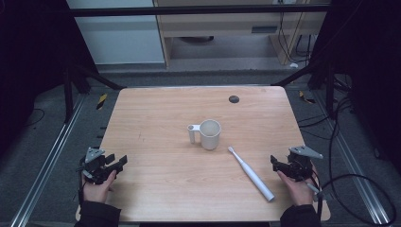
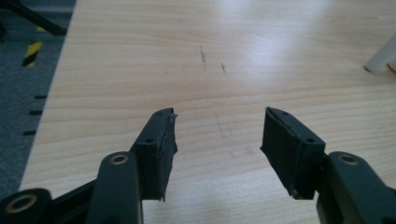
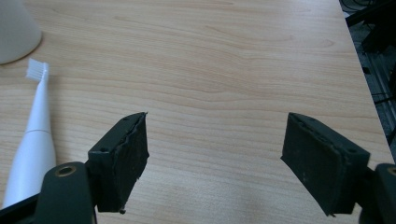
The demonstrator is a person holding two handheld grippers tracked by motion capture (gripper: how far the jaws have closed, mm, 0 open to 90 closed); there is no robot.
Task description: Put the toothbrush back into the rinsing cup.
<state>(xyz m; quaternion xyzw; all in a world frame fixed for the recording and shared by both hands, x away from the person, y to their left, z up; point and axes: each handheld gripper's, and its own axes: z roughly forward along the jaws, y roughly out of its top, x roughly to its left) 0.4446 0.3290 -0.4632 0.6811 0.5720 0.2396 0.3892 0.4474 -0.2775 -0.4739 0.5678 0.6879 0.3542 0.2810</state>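
Observation:
A white cup (image 1: 210,134) with a handle on its left stands upright near the middle of the wooden table (image 1: 156,109). A white electric toothbrush (image 1: 250,173) lies flat to the cup's right, bristle head pointing toward the cup. In the right gripper view the toothbrush (image 3: 33,135) lies left of the jaws and the cup's base (image 3: 16,30) sits at the top left. My left gripper (image 1: 116,163) rests open at the table's left edge, holding nothing (image 2: 217,128). At the right edge my right gripper (image 1: 275,162) stands open and empty (image 3: 215,135).
A small dark round disc (image 1: 233,99) sits near the table's far edge. Cables (image 1: 350,189) trail over the floor to the right. Dark frame struts (image 1: 94,78) stand behind both far corners. Faint scratch marks (image 2: 203,55) show on the wood ahead of the left gripper.

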